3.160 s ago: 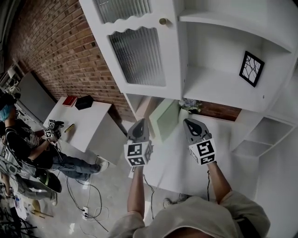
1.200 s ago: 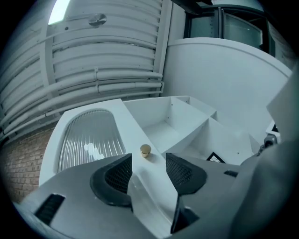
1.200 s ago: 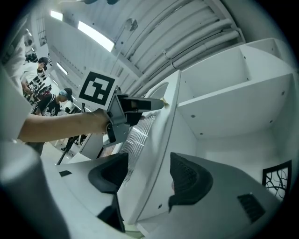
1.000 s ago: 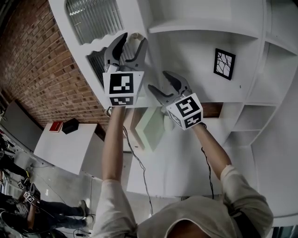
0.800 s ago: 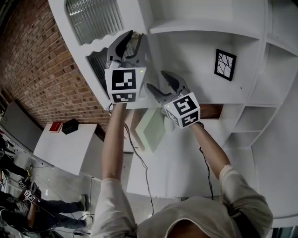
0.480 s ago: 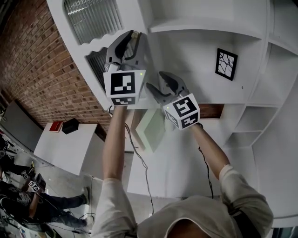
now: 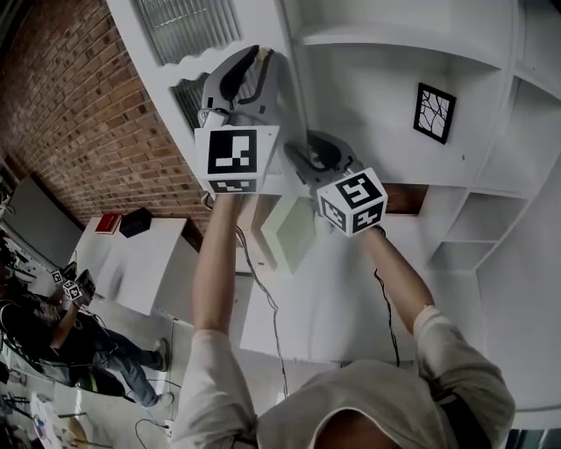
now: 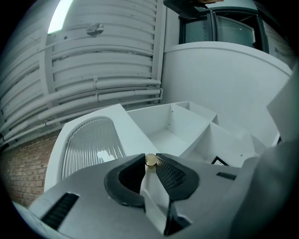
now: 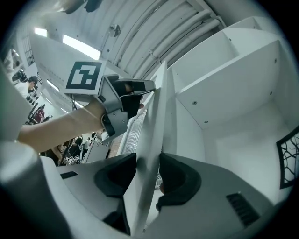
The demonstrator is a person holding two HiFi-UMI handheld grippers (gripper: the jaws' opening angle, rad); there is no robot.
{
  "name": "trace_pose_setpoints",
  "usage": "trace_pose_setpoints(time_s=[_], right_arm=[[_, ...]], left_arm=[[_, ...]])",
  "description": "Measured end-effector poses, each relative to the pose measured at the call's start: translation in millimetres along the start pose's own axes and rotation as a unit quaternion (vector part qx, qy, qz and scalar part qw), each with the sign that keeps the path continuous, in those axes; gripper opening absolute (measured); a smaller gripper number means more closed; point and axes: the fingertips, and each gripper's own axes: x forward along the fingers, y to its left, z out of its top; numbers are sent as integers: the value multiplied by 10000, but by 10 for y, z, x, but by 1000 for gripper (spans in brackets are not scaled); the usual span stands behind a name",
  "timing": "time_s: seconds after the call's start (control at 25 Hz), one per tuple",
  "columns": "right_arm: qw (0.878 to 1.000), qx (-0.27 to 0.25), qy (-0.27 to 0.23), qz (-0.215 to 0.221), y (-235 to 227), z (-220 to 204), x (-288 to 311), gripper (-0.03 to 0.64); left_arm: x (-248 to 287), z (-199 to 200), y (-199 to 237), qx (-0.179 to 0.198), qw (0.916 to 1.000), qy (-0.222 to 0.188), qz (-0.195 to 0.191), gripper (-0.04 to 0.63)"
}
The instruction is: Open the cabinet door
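The white cabinet door (image 7: 188,22) has ribbed glass panes (image 8: 88,144) and a small brass knob (image 8: 150,161). In the head view my left gripper (image 7: 252,57) is raised to the door's edge. Its jaws are closing, and in the left gripper view my left gripper (image 8: 150,158) has both tips pressing on the knob. My right gripper (image 7: 302,145) sits just below it. Its jaws are closing, and in the right gripper view my right gripper (image 9: 147,161) straddles the door's free edge (image 9: 156,121) with the pads close on either side.
The open white shelves (image 7: 394,53) to the right hold a framed black picture (image 7: 436,112). A pale green board (image 7: 289,232) leans over the white counter (image 7: 342,298). A brick wall (image 7: 88,114), a white table (image 7: 149,254) and a seated person (image 7: 61,324) are at the left.
Both grippers have come up from above the counter to the door. The left jaws have closed round the knob, and the right jaws have narrowed round the door edge.
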Motion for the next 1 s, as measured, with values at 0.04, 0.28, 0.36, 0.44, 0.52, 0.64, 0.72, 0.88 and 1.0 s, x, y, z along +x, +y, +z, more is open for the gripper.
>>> trace_pose_setpoints(time_s=[0.04,0.28,0.36,0.44,0.52,0.64,0.72,0.88,1.0], right_arm=[[10000,22,14,22,27,15,-13,166],[9999,-61,64,123,277,136,-127,147],[9999,-60,45,109,357,181,-157,143],[9999,-36,27,141,446,213,-200,135],[9998,-43,9,172,528,240,-250,130],[9996,-63,-26,265,667,300,-305,121],[9993,-77,-76,354,783,343,-333,117],[9987,-112,-160,479,999,403,-417,114],[9981,-124,-207,570,1173,460,-433,114]], left_arm=[[-28,20,8,-1,10000,-11,-4,93],[-249,179,80,-63,9999,-104,12,95],[-319,234,112,-90,9999,-89,19,95],[-400,279,130,-81,9999,-59,34,97],[-475,322,135,-42,10000,-28,59,98],[-592,394,170,51,9999,29,139,102],[-690,443,209,120,9997,68,209,104],[-878,522,251,182,9992,143,332,110],[-1019,581,328,277,9984,217,434,112]])
